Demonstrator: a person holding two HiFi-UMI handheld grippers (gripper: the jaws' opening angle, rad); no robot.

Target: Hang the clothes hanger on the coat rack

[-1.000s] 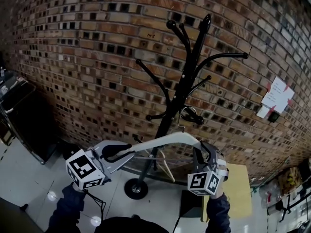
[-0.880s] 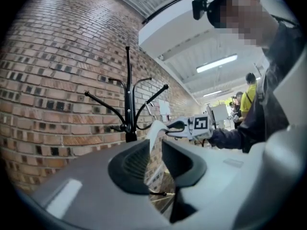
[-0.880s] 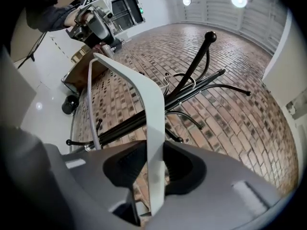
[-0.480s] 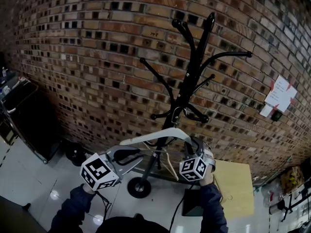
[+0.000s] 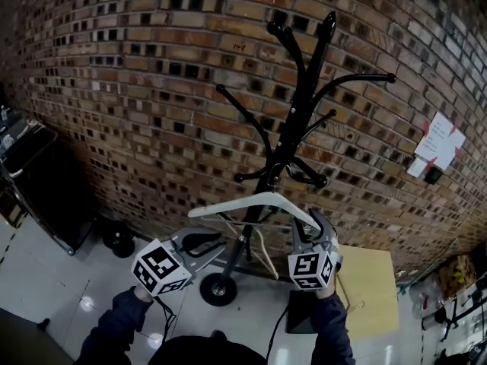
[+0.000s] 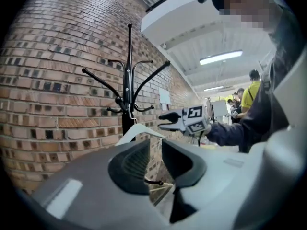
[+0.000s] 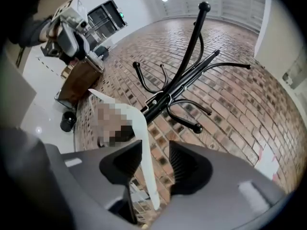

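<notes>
1. White clothes hanger (image 5: 251, 201): hook sits at the lower pegs of the black coat rack (image 5: 298, 105), which stands against the brick wall (image 5: 137, 90).
2. Right gripper (image 7: 156, 152): we hold it with jaws just opened wide; 1 arm of the hanger passes between them, and the pads are not pressing it.
3. Left gripper (image 6: 154, 150): jaws narrowly apart with nothing between them, and it sits below the hanger's other arm.
</notes>
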